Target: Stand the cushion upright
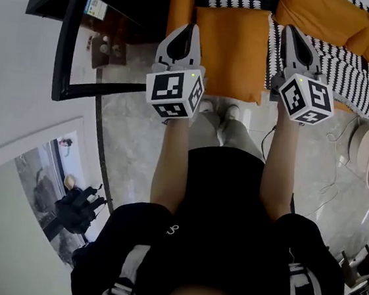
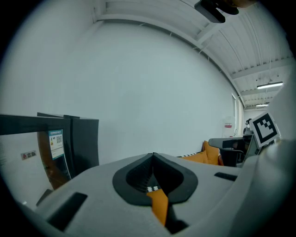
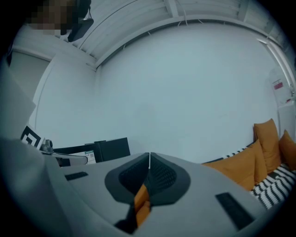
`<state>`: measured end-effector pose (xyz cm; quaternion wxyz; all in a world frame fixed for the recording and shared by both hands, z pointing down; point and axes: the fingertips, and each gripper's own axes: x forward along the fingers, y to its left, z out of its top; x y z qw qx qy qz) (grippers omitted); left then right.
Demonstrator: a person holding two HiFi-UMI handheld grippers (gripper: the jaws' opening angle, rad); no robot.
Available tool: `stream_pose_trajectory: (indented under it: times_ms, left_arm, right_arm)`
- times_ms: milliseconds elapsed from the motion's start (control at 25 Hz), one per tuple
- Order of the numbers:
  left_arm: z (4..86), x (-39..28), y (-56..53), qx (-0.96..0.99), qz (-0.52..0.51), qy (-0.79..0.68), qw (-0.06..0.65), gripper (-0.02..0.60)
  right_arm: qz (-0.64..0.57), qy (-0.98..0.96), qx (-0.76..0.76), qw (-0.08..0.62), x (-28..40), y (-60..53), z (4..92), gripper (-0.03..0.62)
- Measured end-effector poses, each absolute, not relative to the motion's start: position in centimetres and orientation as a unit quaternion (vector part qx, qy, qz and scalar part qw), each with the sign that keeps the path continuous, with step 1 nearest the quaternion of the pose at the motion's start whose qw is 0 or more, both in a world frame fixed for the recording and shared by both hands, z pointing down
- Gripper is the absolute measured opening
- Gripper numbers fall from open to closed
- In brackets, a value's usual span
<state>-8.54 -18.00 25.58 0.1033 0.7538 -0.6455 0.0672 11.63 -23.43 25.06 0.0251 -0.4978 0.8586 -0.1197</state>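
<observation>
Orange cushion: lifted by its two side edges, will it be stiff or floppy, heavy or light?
Probably soft: the left claw and right claw pinch only thin cushion fabric. Likely light: two edge pinches seem to carry it.

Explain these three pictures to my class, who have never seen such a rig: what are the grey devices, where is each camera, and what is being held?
There is no robot here. A person holds a grey two-jaw tool in each hand. The head view comes from a camera on the person's head, looking down past the arms. The two gripper views come from cameras riding on the tools, looking along their jaws. The left gripper and the right gripper are each shut on a side edge of the orange cushion, and its fabric shows pinched between the jaws in both gripper views. Beyond lie more orange cushions and a striped throw.
</observation>
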Motion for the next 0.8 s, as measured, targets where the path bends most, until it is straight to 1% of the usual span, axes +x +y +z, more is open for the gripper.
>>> stream_pose_trajectory:
  times_ms: [360, 800]
  left_arm:
    - [30.6, -10.2, -19.4, 0.754, 0.075, -0.632, 0.161, 0.011]
    - [38.3, -9.1, -18.0, 0.765, 0.103, -0.595, 0.223, 0.011]
  right_arm:
    - [-0.141, 0.841, -0.522, -0.028, 11.9, -23.6, 29.7, 0.012]
    - [-0.183, 0.817, -0.539, -0.088, 13.4, -21.5, 37.2, 0.012]
